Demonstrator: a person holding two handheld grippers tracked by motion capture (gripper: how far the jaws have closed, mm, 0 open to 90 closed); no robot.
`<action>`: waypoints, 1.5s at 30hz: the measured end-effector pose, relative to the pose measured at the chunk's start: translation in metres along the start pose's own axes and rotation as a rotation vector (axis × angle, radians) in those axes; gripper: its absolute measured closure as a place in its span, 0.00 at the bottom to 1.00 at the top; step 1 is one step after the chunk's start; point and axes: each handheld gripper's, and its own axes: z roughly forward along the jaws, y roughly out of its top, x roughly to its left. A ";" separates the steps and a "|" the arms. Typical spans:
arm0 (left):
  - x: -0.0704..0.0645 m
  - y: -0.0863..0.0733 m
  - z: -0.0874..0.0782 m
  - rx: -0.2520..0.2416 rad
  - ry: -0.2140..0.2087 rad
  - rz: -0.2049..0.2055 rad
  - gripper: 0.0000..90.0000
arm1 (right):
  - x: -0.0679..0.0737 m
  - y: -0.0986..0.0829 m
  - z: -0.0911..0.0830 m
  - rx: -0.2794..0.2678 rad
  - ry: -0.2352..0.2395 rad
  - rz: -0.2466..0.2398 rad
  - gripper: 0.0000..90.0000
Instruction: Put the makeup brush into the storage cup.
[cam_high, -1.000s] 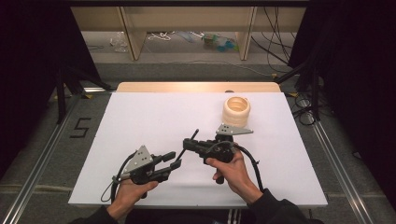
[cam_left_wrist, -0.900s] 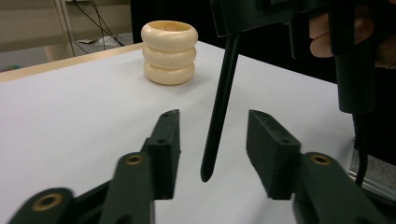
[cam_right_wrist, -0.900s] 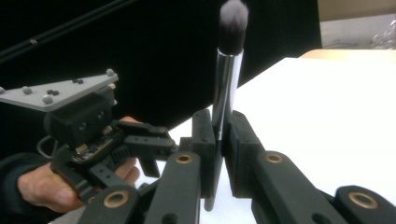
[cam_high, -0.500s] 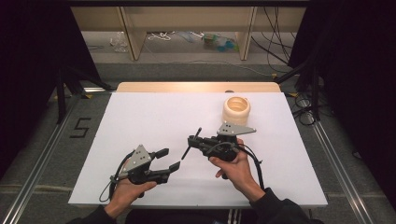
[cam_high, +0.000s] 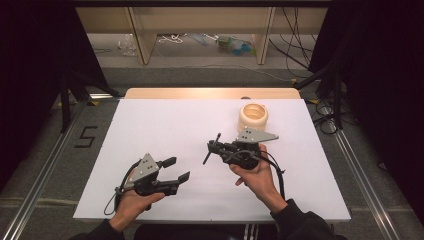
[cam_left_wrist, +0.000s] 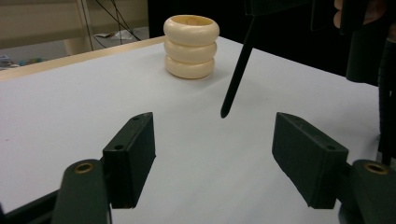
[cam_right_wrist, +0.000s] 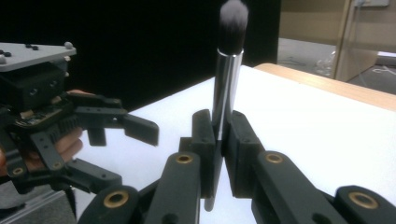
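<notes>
My right gripper (cam_high: 215, 147) (cam_right_wrist: 222, 135) is shut on a makeup brush (cam_high: 212, 148) (cam_right_wrist: 227, 70), near the middle of the white table (cam_high: 150, 125). The brush has a silver ferrule, dark bristles and a thin black handle (cam_left_wrist: 238, 70) that slants down without touching the table. At the front left my left gripper (cam_high: 179, 169) (cam_left_wrist: 219, 140) (cam_right_wrist: 134, 157) is open, with nothing between its jaws, and points toward the brush handle. A cream holder of three stacked rings (cam_high: 253, 116) (cam_left_wrist: 191, 46) stands upright at the far right, beyond the right gripper.
A wooden strip (cam_high: 210, 93) runs along the table's far edge. Behind it are shelf legs and cables on the floor (cam_high: 200, 40). Metal rails (cam_high: 45, 170) flank the table, and a floor mark "5" (cam_high: 85, 136) lies on the left.
My left gripper has drawn back from the right one toward the front edge, and its jaws stand wider apart. The right gripper keeps the brush and has shifted slightly away.
</notes>
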 end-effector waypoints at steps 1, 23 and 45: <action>0.002 0.000 -0.001 -0.003 0.014 -0.011 0.34 | -0.001 0.000 -0.001 0.002 -0.006 -0.003 0.93; 0.013 -0.001 -0.007 0.007 0.031 0.023 0.30 | -0.034 0.011 -0.030 0.056 -0.157 -0.055 0.93; 0.018 -0.005 -0.015 0.015 0.051 0.029 0.29 | -0.069 0.018 -0.059 0.074 -0.260 -0.024 0.93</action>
